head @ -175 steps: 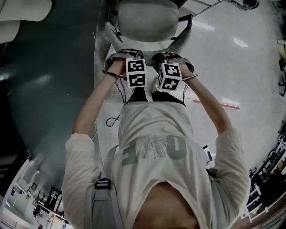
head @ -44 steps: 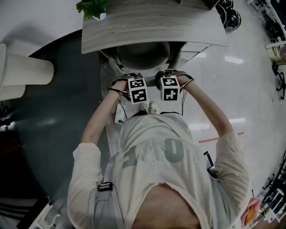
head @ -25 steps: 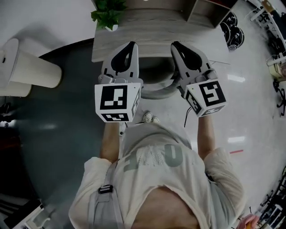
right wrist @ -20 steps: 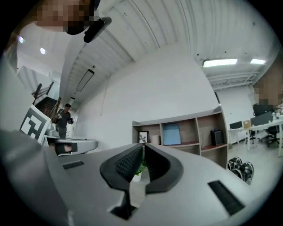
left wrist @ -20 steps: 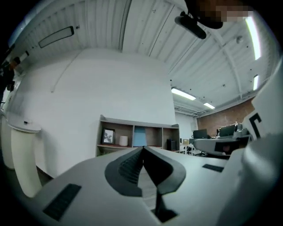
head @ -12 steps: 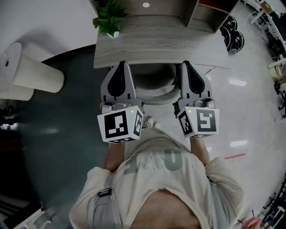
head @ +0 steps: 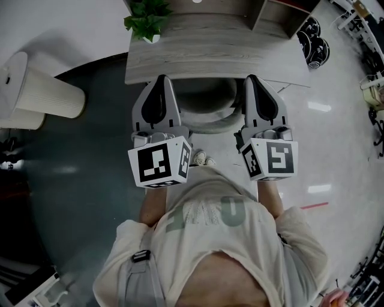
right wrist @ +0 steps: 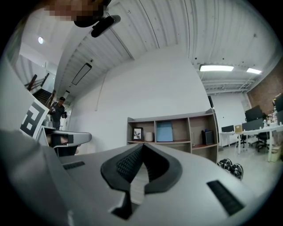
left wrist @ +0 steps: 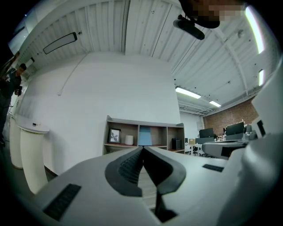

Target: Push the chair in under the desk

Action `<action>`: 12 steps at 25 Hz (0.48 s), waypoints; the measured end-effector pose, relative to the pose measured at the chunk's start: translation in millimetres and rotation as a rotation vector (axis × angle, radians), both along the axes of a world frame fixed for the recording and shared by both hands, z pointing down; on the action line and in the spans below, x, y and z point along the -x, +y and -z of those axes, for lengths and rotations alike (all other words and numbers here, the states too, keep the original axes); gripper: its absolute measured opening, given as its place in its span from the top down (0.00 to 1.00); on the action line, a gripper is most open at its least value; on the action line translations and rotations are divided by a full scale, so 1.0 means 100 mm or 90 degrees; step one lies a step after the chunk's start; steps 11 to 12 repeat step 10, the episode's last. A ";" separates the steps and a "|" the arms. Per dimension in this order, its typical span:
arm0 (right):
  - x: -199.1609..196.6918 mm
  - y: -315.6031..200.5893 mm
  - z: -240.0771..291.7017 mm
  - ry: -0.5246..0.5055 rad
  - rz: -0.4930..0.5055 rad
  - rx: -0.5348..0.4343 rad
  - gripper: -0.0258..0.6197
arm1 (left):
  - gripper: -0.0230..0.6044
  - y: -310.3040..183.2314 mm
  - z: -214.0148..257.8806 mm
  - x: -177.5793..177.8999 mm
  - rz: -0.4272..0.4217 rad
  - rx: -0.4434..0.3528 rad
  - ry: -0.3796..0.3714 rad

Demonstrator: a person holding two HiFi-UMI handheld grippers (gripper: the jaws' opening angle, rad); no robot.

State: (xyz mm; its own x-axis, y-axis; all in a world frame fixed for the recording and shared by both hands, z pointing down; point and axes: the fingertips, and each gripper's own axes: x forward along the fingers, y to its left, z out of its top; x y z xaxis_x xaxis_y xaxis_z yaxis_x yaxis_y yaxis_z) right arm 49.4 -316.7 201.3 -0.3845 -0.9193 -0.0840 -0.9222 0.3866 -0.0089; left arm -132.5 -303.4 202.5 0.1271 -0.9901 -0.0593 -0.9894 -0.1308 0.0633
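Note:
In the head view the grey office chair stands tucked beneath the wood-grain desk; only its seat and curved back rim show past the desk edge. My left gripper and right gripper are raised in the air, level, on either side of the chair and clear of it. Both are shut with nothing between the jaws. In the left gripper view the left gripper points at the shelf unit with jaws pressed together. In the right gripper view the right gripper does the same.
A potted plant and the wooden shelf unit stand on the desk. A white cylindrical bin is at the left. Black round weights lie on the floor at the right. The person's shoes are just behind the chair.
The chair went from out on the floor to under the desk. In the last second both grippers, raised off the chair, drew back toward the body and levelled out.

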 end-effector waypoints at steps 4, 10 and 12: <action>-0.02 -0.02 -0.04 -0.002 -0.001 0.008 0.93 | 0.94 0.00 -0.02 0.00 -0.001 0.004 0.006; 0.00 -0.05 -0.10 -0.003 0.004 0.016 0.93 | 0.94 -0.04 -0.04 0.00 -0.001 0.009 -0.001; 0.00 -0.05 -0.10 -0.003 0.004 0.016 0.93 | 0.94 -0.04 -0.04 0.00 -0.001 0.009 -0.001</action>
